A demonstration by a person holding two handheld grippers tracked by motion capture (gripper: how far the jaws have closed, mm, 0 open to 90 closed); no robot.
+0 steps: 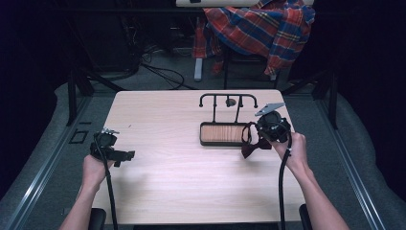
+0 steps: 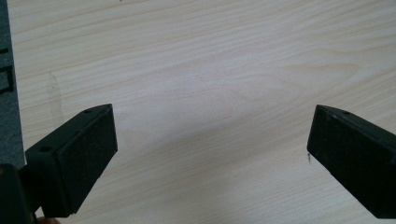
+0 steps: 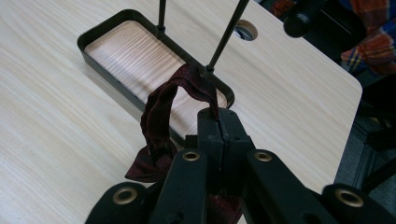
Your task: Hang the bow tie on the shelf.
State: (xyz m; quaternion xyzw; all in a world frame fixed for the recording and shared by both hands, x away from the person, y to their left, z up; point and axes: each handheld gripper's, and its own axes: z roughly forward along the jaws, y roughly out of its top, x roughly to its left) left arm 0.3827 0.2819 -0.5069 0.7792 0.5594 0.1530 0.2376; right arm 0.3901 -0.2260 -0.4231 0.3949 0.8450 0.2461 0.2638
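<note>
Right tongs [image 3: 218,122] are pinching the strap of one dark red bow tie [image 3: 161,121], its bow partly hiding under the jaws. It's hanging at 4 o'clock of one black stand tray [image 1: 223,133]. Left tongs [image 2: 210,154] are gaping wide over bare worktop [image 2: 210,70].

No legible text, label, brand, number or sign appears on any surface in the three views.
</note>
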